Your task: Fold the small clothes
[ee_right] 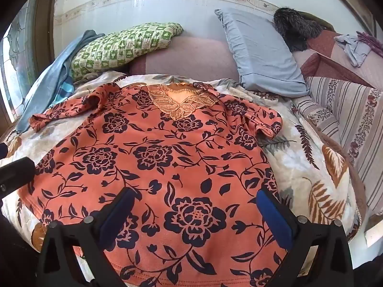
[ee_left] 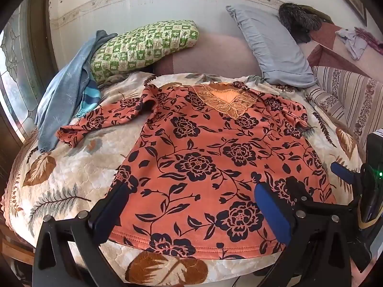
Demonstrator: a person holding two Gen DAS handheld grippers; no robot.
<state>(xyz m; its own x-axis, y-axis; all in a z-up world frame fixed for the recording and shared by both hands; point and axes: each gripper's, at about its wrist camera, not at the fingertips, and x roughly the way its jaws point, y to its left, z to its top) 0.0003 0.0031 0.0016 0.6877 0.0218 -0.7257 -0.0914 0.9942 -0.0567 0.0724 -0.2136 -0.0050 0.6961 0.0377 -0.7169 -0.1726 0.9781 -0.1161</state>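
Note:
An orange top with dark blue flowers [ee_left: 203,148] lies flat, front up, on the bed, lace neckline at the far end, hem nearest me. Its left sleeve [ee_left: 95,124] stretches out to the left; the right sleeve [ee_left: 294,114] is folded short. My left gripper [ee_left: 191,196] is open above the hem's left half, holding nothing. My right gripper [ee_right: 194,203] is open above the hem's right half [ee_right: 191,215], empty. The right gripper's fingers [ee_left: 344,174] also show at the right edge of the left wrist view.
The bed has a cream blanket with leaf prints [ee_left: 71,179]. A green checked pillow [ee_left: 143,47], a grey-blue pillow [ee_left: 270,45] and a blue garment [ee_left: 62,100] lie at the far end. A striped cover [ee_right: 347,124] lies to the right.

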